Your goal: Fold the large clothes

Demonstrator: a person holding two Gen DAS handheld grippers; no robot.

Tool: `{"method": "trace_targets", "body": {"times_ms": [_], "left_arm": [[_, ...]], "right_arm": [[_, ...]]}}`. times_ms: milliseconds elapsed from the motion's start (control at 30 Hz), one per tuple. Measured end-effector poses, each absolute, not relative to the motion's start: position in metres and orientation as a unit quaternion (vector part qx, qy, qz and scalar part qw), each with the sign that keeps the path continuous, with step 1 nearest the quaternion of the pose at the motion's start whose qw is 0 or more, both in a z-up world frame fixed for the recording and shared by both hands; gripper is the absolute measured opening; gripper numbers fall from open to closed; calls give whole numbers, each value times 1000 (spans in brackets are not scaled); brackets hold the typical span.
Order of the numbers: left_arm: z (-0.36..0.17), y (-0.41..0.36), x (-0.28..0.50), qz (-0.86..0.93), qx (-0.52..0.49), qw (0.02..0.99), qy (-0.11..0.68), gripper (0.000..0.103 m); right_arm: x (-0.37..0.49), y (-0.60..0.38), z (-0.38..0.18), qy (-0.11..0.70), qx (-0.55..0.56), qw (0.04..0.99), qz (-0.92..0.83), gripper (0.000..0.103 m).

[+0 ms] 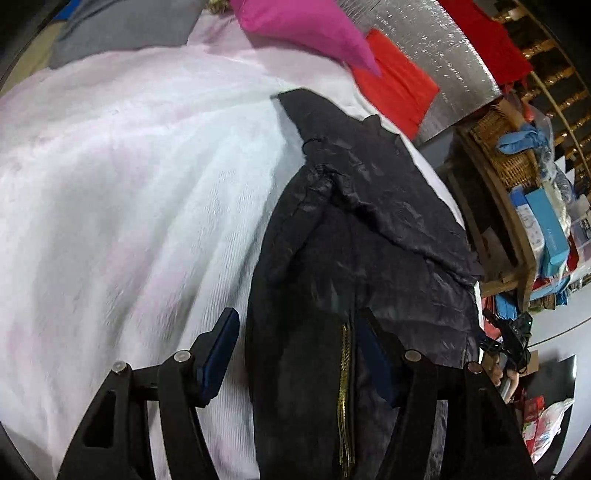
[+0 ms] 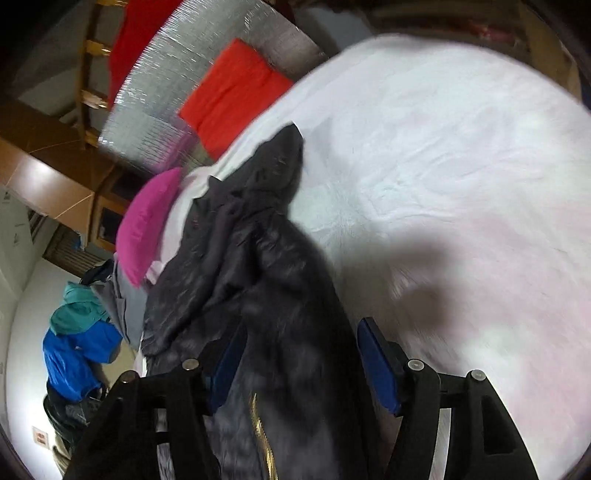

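On the white bedspread [image 1: 110,206], a black jacket [image 1: 354,229] lies bunched lengthwise, gold zip [image 1: 345,373] at its near end. Left gripper [image 1: 295,347]: fingers spread wide, jacket between them, pads not pressing. Right gripper [image 2: 299,354]: likewise wide apart, straddling the jacket [image 2: 258,266]. Pink pillow [image 1: 306,29] and red pillow [image 1: 395,92] at the far edge.

Two matte black claws: left claw [image 1: 297,360], right claw [image 2: 301,363]. Angular black linkage arms with triangular cut-outs, each joined by round silver pivot screws. Flat dark blue pads [image 1: 218,354] on the inner faces of the fingers [image 2: 378,365], slightly glossy.
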State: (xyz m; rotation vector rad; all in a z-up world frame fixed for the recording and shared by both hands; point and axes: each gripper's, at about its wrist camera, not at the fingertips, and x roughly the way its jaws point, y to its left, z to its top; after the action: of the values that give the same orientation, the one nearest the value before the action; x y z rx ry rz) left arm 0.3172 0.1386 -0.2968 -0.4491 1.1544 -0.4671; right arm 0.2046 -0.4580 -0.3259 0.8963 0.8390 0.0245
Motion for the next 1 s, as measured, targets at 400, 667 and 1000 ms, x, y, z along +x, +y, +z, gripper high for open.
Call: {"method": "trace_targets", "body": {"times_ms": [400,667,1000], "left_arm": [[-291,124,320,-240,-209,799,510,19],[-287,136,301,-204,-207,799,527,20],[-272,172,180,-243,-167,788,541,80]], "right_arm": [[210,-426,-286,340,367,864,62,16],[199,-433,-320,403,414,816,10,42],[58,-439,-289,385,414,824,48,73]]}}
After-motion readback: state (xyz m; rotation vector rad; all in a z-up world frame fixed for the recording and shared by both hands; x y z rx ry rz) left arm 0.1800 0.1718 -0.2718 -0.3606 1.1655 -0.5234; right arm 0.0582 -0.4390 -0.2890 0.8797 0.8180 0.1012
